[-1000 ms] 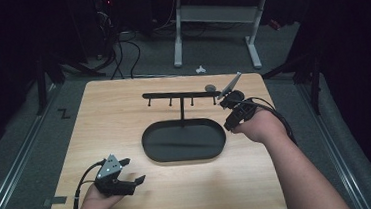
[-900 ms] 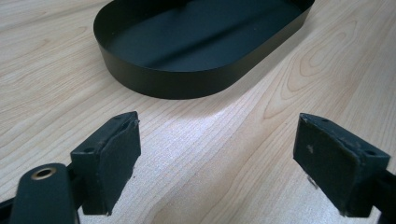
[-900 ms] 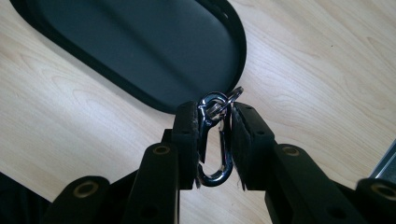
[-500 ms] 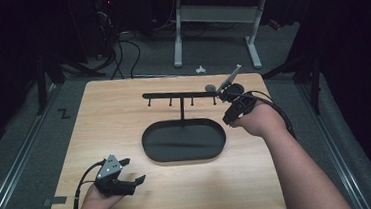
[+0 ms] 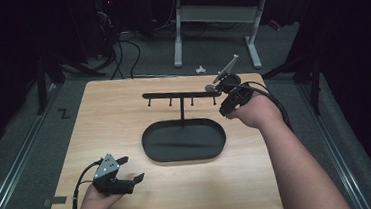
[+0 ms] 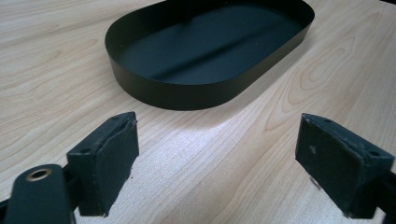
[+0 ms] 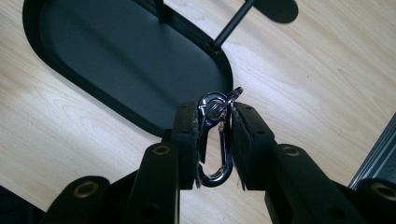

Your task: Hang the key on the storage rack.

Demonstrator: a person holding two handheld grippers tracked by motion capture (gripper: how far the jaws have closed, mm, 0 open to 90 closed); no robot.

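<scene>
Two matte pads (image 7: pixel 187 140) pinch shiny metal carabiner (image 7: pixel 215 140); oval black tray (image 7: pixel 116 60).

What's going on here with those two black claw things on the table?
A person holds a two-jaw gripper in each hand at a wooden table. The right gripper is clamped on a small metal carabiner clip, held up by the right end of a black hook stand. The stand rises from an oval black tray. The left gripper rests open near the table's front edge, holding nothing.
</scene>
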